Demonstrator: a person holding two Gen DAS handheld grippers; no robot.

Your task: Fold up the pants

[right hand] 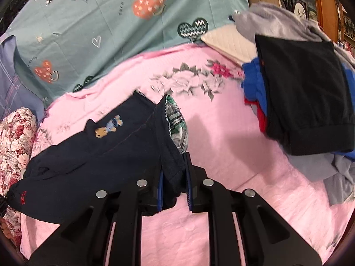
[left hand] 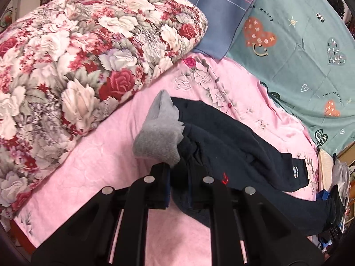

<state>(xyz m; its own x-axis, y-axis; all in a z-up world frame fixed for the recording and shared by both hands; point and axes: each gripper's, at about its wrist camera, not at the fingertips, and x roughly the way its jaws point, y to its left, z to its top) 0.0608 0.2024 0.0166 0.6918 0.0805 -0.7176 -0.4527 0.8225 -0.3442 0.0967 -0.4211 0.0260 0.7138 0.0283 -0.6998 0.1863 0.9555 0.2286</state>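
Observation:
Dark navy pants (left hand: 239, 137) lie stretched across the pink bedspread (left hand: 93, 177). My left gripper (left hand: 180, 177) is shut on one end of them, where grey fleece lining (left hand: 159, 133) is turned out. My right gripper (right hand: 174, 177) is shut on the other end of the pants (right hand: 88, 153), at a hem with plaid lining (right hand: 177, 122) showing. A small bear patch (right hand: 109, 126) and red stitching mark the fabric. The cloth is lifted a little at both held ends.
A rolled floral quilt (left hand: 77, 66) lies to the left. A teal heart-print sheet (left hand: 299, 55) and a blue plaid pillow (left hand: 210, 11) lie at the back. A pile of clothes with a folded black garment (right hand: 304, 97) sits at the right.

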